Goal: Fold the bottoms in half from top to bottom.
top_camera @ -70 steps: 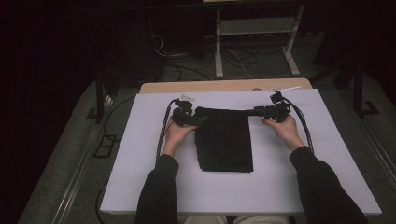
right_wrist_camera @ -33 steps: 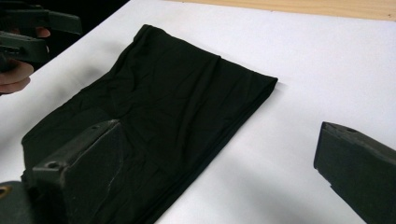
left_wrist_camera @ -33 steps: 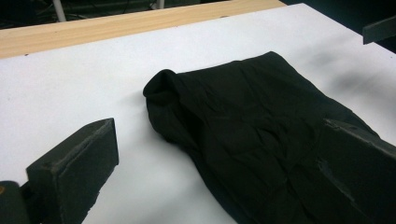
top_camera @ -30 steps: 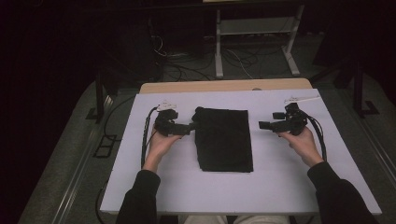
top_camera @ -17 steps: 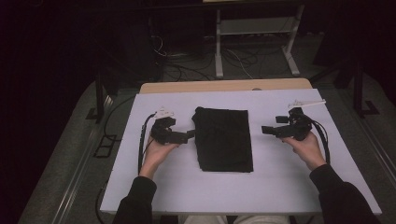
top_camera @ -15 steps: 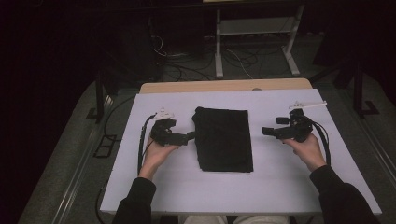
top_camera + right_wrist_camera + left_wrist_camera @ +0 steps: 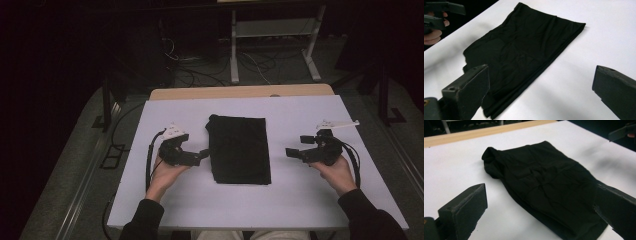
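Hands have drawn back from the black garment (image 7: 239,149), which lies folded flat mid-table (image 7: 300,210). Left gripper (image 7: 202,155), jaws apart, sits just beside its left edge; right gripper (image 7: 296,152), jaws apart too, hangs well apart on the other side. Earlier both pinched its far corners: that fold looks finished.

High view: fixed above the person's side, looking forward and down over the whole tabletop (image 7: 300,200), far off.
Left gripper view: low over the tabletop, close, looking between its own jaws across the cloth (image 7: 544,187) from its left.
Right gripper view: low and close, facing the cloth's other side.
Shared: all three take in the cloth and white tabletop.
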Demonstrator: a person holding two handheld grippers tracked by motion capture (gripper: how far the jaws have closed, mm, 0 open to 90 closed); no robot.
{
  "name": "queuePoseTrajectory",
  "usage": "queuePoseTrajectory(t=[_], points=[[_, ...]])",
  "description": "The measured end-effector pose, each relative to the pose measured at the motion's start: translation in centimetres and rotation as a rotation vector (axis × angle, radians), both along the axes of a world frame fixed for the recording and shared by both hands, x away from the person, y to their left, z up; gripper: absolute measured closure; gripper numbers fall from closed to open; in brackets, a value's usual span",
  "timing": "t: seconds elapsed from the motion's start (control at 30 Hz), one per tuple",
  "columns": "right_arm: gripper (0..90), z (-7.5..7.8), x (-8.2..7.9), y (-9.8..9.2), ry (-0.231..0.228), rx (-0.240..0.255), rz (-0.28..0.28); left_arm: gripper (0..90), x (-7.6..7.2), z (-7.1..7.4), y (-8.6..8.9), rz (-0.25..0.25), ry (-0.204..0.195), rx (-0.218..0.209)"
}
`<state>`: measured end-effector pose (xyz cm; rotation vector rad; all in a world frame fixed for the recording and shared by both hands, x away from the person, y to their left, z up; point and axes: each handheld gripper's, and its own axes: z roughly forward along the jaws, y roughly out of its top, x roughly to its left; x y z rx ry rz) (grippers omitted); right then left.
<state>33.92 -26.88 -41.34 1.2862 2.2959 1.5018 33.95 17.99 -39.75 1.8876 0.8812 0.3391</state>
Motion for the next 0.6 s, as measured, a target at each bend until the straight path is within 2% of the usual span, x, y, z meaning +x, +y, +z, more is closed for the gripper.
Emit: queuePoseTrajectory(t=[0.23,0.4,0.6], points=[[1.2,-0.4,-1.8,-0.2,-0.001,-0.019,0.009,0.0,-1.6,-0.6,0.0,-0.023,-0.018,-0.001],[1.2,-0.9,-3.0,-0.4,0.0,-0.024,0.013,0.0,-2.4,-1.4,0.0,-0.031,-0.016,0.015],[1.1,-1.3,-4.2,-0.7,-0.005,-0.021,0.009,0.0,-3.6,-1.9,0.5,-0.05,-0.013,0.014]])
